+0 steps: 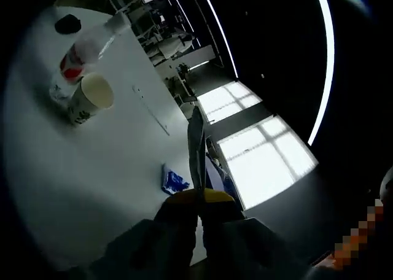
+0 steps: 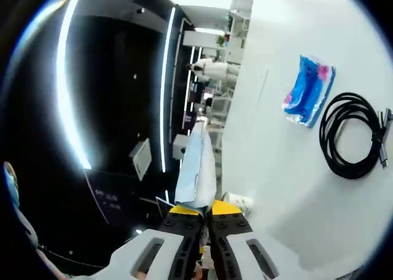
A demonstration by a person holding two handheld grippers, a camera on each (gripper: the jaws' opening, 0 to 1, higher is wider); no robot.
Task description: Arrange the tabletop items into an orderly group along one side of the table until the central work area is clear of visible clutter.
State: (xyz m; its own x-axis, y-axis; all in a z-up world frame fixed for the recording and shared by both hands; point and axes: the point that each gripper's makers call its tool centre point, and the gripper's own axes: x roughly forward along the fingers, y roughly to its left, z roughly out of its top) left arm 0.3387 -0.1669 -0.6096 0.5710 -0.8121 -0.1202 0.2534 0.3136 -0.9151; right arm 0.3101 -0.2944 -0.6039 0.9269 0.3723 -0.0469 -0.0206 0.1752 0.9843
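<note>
Both your tongs, left (image 1: 198, 197) and right (image 2: 206, 207), are clamped on a packet (image 2: 198, 169), its long axis pointing straight ahead.

One paper cup (image 1: 92, 97), one plastic bottle (image 1: 86, 48), one black lump (image 1: 67, 24), one blue packet (image 2: 309, 90), one coiled black cable (image 2: 353, 134).

Beyond the left claw, bright floor patches (image 1: 261, 151) glow to its right, under a curved ceiling light strip (image 1: 325, 59). Left of the right claw hangs another light strip (image 2: 164, 89); ahead stand what may be distant desks (image 2: 209, 68).
</note>
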